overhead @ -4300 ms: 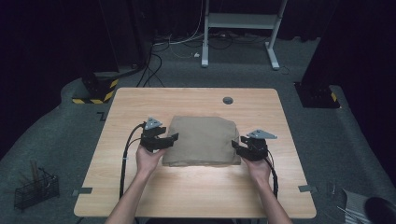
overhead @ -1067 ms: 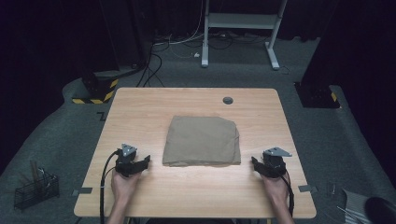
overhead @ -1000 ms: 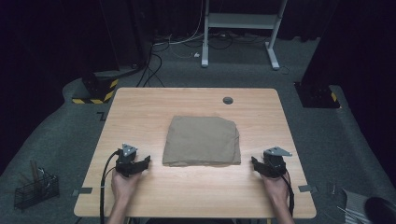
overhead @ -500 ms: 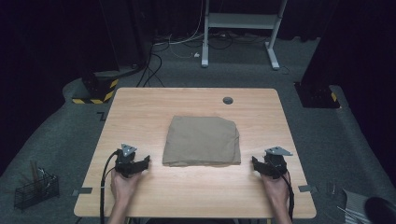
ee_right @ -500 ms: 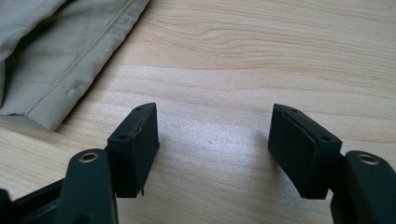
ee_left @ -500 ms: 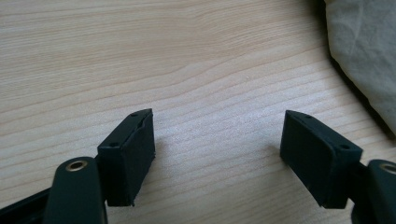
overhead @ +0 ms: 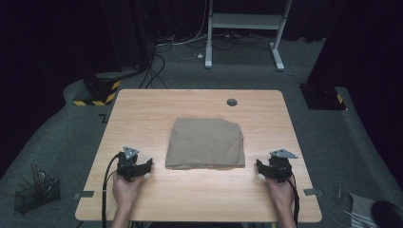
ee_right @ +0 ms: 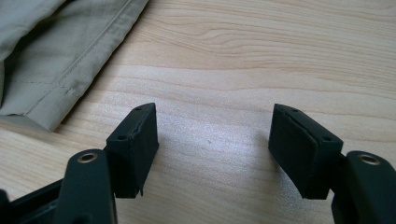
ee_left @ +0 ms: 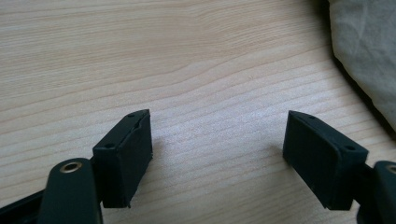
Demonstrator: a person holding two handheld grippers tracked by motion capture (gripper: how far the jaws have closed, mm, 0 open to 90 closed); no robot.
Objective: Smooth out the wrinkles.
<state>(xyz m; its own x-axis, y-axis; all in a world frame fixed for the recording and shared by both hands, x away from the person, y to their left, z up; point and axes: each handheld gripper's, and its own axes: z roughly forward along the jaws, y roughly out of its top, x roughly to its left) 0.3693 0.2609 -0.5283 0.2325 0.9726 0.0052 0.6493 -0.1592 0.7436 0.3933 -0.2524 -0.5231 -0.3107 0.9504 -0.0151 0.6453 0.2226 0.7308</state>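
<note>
Unlabelled folded beige cloth (overhead: 205,143) on table (overhead: 142,109)

The high view looks down and forward on the whole table (overhead: 142,109) from far. Each gripper view sits low and close to the wood, facing along its jaws; both share the cloth (overhead: 205,142) edge with the high view.

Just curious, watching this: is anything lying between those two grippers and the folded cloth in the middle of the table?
No. Bare wood separates the left gripper and the right gripper from the folded cloth. Both are open, holding nothing. The table's only other feature is a small dark hole beyond the cloth.
</note>
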